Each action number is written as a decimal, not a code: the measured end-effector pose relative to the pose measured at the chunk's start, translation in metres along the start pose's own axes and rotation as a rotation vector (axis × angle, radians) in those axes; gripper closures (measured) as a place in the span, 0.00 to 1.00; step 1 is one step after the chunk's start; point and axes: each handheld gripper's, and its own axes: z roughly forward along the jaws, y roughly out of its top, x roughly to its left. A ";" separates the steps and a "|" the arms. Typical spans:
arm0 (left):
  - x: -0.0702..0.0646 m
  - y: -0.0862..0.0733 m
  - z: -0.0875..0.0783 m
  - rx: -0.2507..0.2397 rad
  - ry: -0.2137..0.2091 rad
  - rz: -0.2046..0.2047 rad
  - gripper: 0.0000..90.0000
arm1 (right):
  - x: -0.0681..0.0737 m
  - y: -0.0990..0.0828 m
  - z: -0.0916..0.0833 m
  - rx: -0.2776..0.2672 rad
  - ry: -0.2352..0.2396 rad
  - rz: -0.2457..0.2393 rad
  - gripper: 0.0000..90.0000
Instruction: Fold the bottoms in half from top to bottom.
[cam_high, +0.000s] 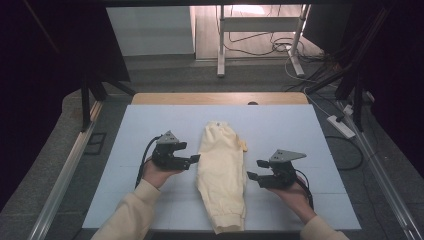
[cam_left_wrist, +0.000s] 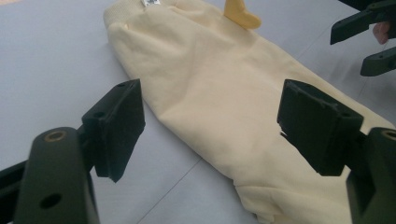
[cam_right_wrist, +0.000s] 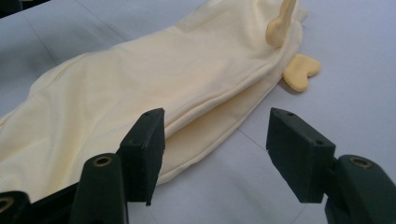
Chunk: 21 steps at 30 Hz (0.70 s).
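High view, entries left to right.

Left hand-held gripper (cam_high: 192, 160): held in the person's left hand (cam_high: 159, 172) just left of the garment, jaws pointing right at its left edge. Jaws spread, nothing between them; in the left gripper view the pads (cam_left_wrist: 122, 126) stand apart above bench and cloth, not touching either.

Garment (cam_high: 222, 172): pale yellow trousers, apparently folded lengthwise with one leg over the other, lying in a long strip down the middle of the bench (cam_high: 150, 125). Waistband at the far end, cuff (cam_high: 229, 220) at the near edge. White label (cam_left_wrist: 152, 3) at the waist. Small yellow tab (cam_high: 243, 145) sticking out on the right side near the far end. In the right gripper view the doubled layers show along the edge (cam_right_wrist: 219, 121).

Right hand-held gripper (cam_high: 253, 170): held in the person's right hand (cam_high: 295, 192) just right of the garment, jaws pointing left at its right edge. Jaws spread, empty; pads (cam_right_wrist: 144, 149) hang over the lower layer's edge without pressing it.

Status, as judged: lengthwise fold looks done; cloth lies fairly flat and tidy. Crosswise folding, cuff toward waist, appears left to do. No grip taken yet on either side; both tools seem poised to take hold.
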 end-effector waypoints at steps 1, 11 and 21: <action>0.000 0.001 0.001 0.004 -0.003 0.005 0.26 | 0.000 0.000 0.000 -0.001 -0.001 0.001 0.42; 0.002 0.009 0.009 0.011 -0.010 0.012 0.26 | -0.004 0.009 0.007 -0.022 -0.005 0.020 0.42; 0.009 0.016 0.018 0.025 -0.007 -0.001 0.26 | -0.008 0.022 0.017 -0.037 -0.026 0.031 0.42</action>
